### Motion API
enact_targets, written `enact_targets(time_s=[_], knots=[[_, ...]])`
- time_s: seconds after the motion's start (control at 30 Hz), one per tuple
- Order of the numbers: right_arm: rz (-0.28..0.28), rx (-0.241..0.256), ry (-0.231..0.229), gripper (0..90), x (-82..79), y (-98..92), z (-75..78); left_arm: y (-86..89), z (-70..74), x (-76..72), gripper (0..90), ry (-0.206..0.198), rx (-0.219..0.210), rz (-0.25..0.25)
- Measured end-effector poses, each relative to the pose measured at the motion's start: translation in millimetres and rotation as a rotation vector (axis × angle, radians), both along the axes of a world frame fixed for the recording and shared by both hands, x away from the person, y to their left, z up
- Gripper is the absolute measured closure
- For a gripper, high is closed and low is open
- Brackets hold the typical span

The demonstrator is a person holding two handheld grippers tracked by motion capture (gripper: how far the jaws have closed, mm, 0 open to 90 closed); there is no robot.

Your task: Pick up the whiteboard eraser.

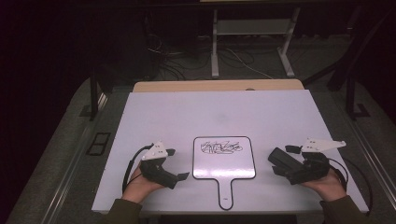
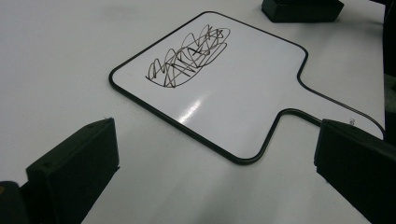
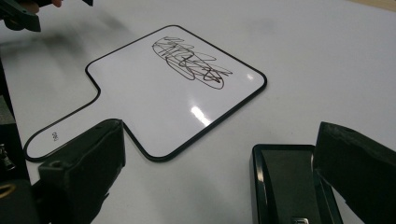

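Both sets of jaws stand wide apart with nothing between them. The right gripper (image 1: 286,156) hangs just over a black eraser block (image 3: 289,184) lying flat on the table, one jaw to each side of it in the right gripper view but not touching yet. The left gripper (image 1: 176,163) hovers empty just left of the paddle whiteboard (image 1: 224,161), which lies flat at the front middle of the white table (image 1: 154,107), handle toward the person, with a black scribble (image 2: 189,56) near its far edge. Likely job is wiping the scribble, so the risks follow from that. The eraser sits low and flat, so if the right jaws close too high or off-centre they could clip its edge and skate it across the slick tabletop instead of gripping. The board looks thin and loose on a smooth surface; wiping pressure would probably shove or spin it unless the left gripper pins it at the handle or rim. Pinning is tricky too, since the board is flush to the table and a jaw coming in steep may just push it away. The eraser lies close to the board's right edge, so a sloppy grab could also bump the board.
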State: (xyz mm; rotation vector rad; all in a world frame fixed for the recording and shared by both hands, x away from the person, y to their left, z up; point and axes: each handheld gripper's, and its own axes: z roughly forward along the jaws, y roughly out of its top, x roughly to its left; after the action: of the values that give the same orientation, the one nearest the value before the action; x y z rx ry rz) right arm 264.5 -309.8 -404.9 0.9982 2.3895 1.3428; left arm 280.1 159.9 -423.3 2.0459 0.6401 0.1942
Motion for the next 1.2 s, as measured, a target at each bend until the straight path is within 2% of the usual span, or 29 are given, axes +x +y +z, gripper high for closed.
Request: enact_targets(time_s=[0.4,0.7,0.73,1.07,1.1,1.2], knots=[[-0.003,-0.01,-0.019,1.4,9.6,-3.3,7.1,0.0,0.3,0.1,0.0,0.001,-0.001,-0.001],[-0.007,-0.02,-0.009,2.0,16.3,-5.4,6.6,-0.5,0.2,0.2,0.0,-0.002,-0.003,-0.008],[-0.007,-0.024,-0.011,4.3,18.8,-6.6,6.7,-0.7,0.1,0.2,0.0,0.001,-0.002,-0.009],[-0.017,-0.043,-0.009,4.9,33.5,-11.9,6.6,-2.0,0.1,-0.3,0.0,0.0,0.0,-0.012],[-0.027,-0.055,0.012,6.4,36.3,-14.0,7.7,-2.0,0.1,-0.2,0.0,0.0,-0.001,-0.011],[-0.034,-0.081,0.026,6.4,38.7,-16.0,7.9,-2.0,-0.1,0.1,0.0,0.001,0.0,-0.012]])
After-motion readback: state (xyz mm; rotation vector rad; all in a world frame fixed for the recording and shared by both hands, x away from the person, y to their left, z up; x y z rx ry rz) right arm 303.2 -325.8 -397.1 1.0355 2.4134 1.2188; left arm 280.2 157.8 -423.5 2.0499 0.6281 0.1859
